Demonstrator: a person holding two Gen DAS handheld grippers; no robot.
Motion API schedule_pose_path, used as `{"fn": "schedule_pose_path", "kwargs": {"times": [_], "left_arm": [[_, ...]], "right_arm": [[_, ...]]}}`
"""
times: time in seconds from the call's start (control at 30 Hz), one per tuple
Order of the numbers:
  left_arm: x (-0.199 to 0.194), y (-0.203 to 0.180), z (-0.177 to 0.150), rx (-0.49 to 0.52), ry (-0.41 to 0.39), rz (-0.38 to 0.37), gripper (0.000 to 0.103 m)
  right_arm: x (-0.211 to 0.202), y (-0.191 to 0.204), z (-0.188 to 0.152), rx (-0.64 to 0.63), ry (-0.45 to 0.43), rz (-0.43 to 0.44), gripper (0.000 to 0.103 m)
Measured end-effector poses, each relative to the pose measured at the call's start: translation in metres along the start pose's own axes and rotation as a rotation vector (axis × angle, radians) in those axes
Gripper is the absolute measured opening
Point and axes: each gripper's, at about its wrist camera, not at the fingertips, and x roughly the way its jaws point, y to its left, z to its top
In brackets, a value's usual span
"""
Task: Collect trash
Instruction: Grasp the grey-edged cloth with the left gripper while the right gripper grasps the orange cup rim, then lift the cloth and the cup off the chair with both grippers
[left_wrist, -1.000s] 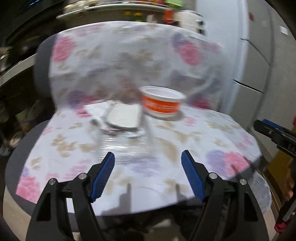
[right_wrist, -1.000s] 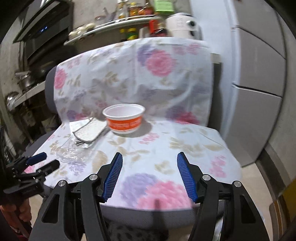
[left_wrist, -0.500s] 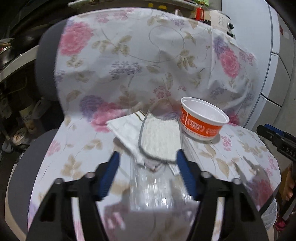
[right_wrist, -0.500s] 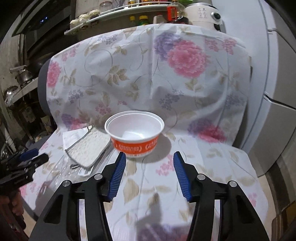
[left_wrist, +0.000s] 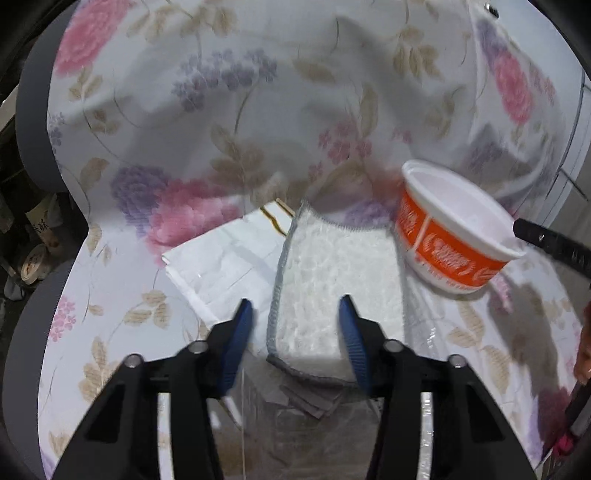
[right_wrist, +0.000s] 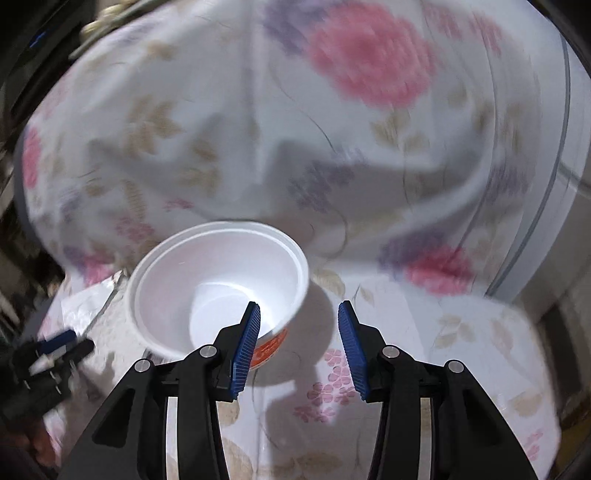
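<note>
Two handheld grippers close in on litter lying on a chair draped in a floral cloth (left_wrist: 258, 110). The left gripper (left_wrist: 295, 332) hangs over a white pad with a grey stitched edge (left_wrist: 332, 280), its blue fingers (left_wrist: 240, 336) half open and closing, the pad's near end between them but not yet pinched. Beneath the pad lies a crinkled clear wrapper (left_wrist: 314, 424); to the fingers' left, folded white paper (left_wrist: 221, 266). The right gripper (right_wrist: 297, 343) is also narrowing, its left finger inside the near rim of an orange-and-white foam bowl (right_wrist: 218, 280), the right finger outside. The bowl looks light and crushable, best pinched gently at the rim; the pad is soft and limp.
</note>
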Motion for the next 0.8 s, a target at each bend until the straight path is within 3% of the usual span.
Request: {"fn": "schedule_pose_path", "kwargs": {"times": [0.1,0.13,0.2,0.33,0.47,0.57,0.67,0.8], "left_arm": [[0.002,-0.002,-0.001,0.003,0.004,0.0,0.013],[0.002,-0.002,-0.001,0.004,0.003,-0.001,0.002],[-0.007,-0.001,-0.002,-0.009,-0.027,-0.018,0.002],[-0.04,-0.001,-0.003,-0.038,-0.098,-0.043,0.001],[-0.086,0.002,-0.015,-0.069,-0.159,-0.034,0.001],[-0.117,0.009,-0.032,-0.106,-0.195,-0.018,0.001],[-0.136,0.027,-0.045,-0.156,-0.226,-0.008,0.001],[-0.15,0.045,-0.065,-0.187,-0.222,0.036,0.001]], "right_arm": [[0.008,0.001,0.0,0.004,0.024,0.004,0.035],[0.008,0.003,0.0,0.001,0.027,-0.003,0.019],[-0.001,0.007,0.003,-0.013,-0.007,-0.011,0.01],[-0.039,0.023,0.005,-0.081,-0.078,-0.006,0.005],[-0.075,0.038,0.001,-0.152,-0.097,0.022,0.005],[-0.107,0.047,-0.003,-0.175,-0.109,0.094,0.005],[-0.137,0.06,-0.005,-0.207,-0.133,0.149,0.005],[-0.149,0.091,-0.014,-0.271,-0.094,0.212,0.005]]}}
